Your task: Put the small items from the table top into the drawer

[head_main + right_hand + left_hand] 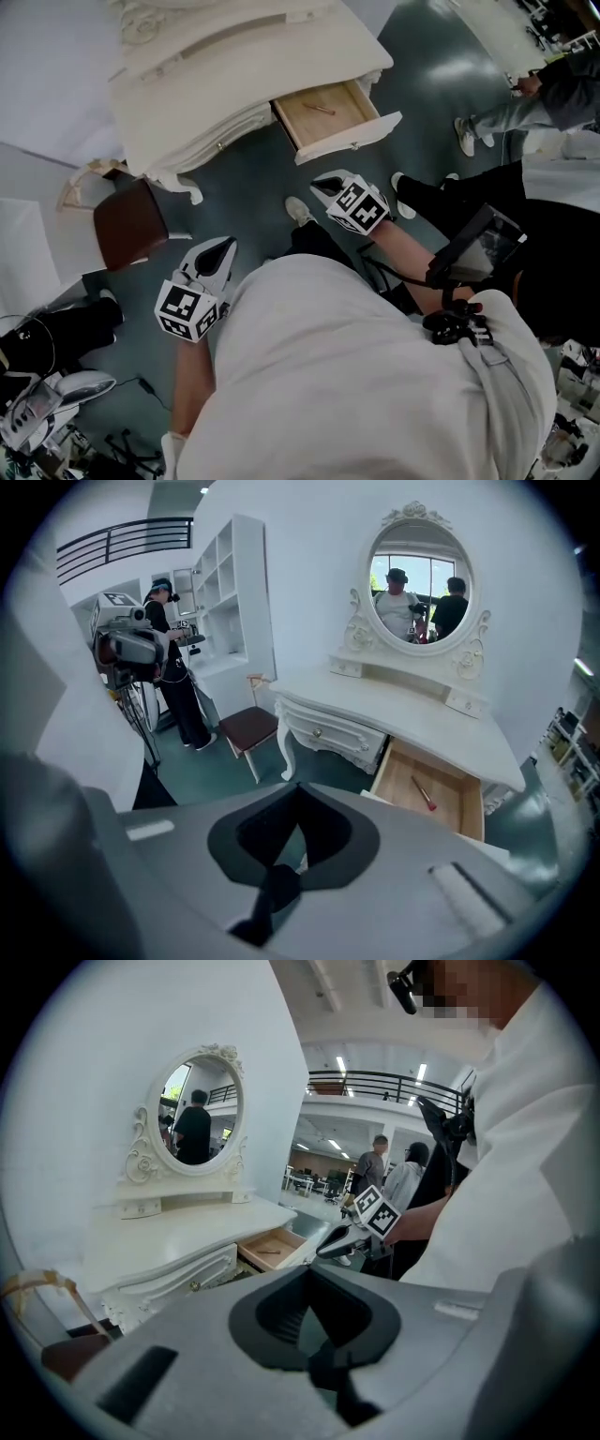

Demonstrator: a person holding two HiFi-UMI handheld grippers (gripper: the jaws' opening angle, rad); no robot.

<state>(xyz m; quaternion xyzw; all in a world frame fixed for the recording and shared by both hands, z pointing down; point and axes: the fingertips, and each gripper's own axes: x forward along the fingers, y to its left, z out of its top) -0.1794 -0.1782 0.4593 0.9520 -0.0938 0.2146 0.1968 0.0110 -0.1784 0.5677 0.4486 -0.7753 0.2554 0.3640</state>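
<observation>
The white dressing table (234, 66) stands at the top of the head view, and I see nothing small lying on its top. Its wooden drawer (342, 98) is pulled out. A thin stick with a red tip (319, 110) lies inside it, and the same stick (422, 794) shows in the right gripper view. Both grippers hang over the dark floor, away from the table. My left gripper (225, 247) is shut and holds nothing. My right gripper (322, 184) is shut and holds nothing; it sits just below the drawer front. From the left gripper view, the drawer (272, 1244) lies ahead.
A stool with a brown seat (131, 223) stands left of the table. An oval mirror (419, 574) rises at the table's back. A camera rig on a stand (131, 649) and a person are at the left; another person (534, 98) stands at the right.
</observation>
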